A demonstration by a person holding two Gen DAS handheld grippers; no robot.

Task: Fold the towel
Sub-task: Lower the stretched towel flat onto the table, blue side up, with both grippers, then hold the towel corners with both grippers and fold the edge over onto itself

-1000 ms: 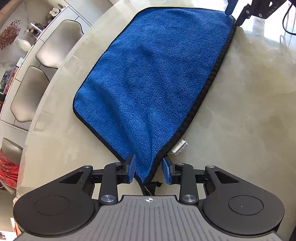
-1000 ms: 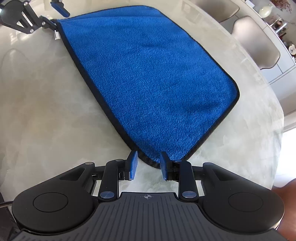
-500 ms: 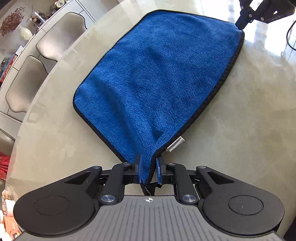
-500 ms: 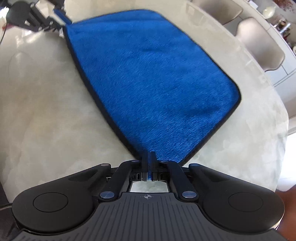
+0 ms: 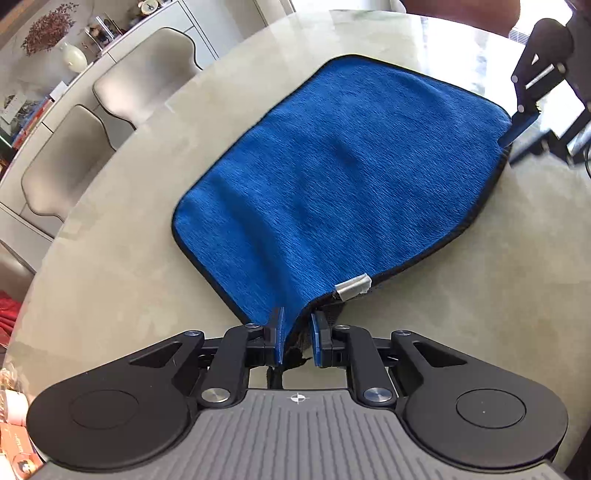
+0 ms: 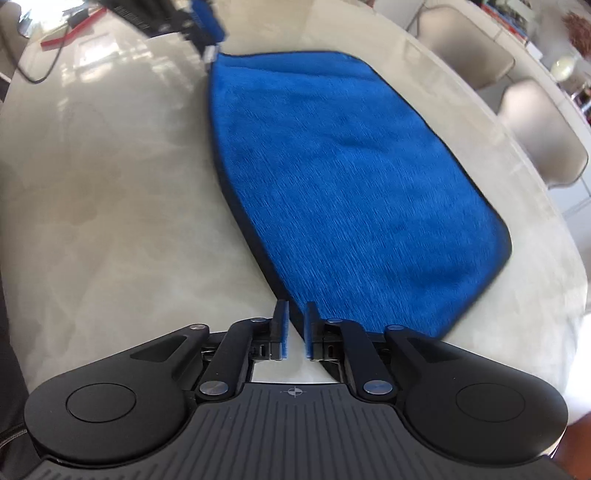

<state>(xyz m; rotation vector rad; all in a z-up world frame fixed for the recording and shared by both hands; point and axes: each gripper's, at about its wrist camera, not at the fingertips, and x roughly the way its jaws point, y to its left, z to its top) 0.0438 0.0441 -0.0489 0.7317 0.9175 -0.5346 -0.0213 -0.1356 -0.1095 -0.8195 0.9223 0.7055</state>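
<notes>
- Two blue pads of the left gripper (image 5: 297, 338) stand close together in the left wrist view, with a bunched corner of the towel (image 5: 351, 177) pinched between them.
- That corner is raised off the table (image 5: 129, 277), and the cloth slopes up from the tabletop into the pads.
- A grey tag (image 5: 352, 287) sticks out of the black hem just beside the held corner.
- The rest of the towel lies spread on the table, blue side up, with soft ripples across it.
- At the far right corner of the towel sits the right gripper (image 5: 515, 129). One blue finger lies against the hem there, but I cannot tell from this view whether it grips.
- Two pale chairs (image 5: 147, 92) stand beyond the table's edge at the left.
- From the right wrist view, the right gripper (image 6: 295, 325) has its pads a narrow gap apart, and pale table (image 6: 110, 184) shows through the lower part of that gap.
- The towel (image 6: 351, 177) has its near corner right at the fingertips. The dark hem crosses between the tips and runs behind the right finger, so I cannot tell whether the cloth is pinched or free.
- The towel stretches away across the table from this corner, mostly flat.
- At the far corner, top left, the left gripper (image 6: 208, 22) is blurred, with the tag (image 6: 209, 54) just below it.
- Chairs (image 6: 461, 48) line the table's far right side.
</notes>
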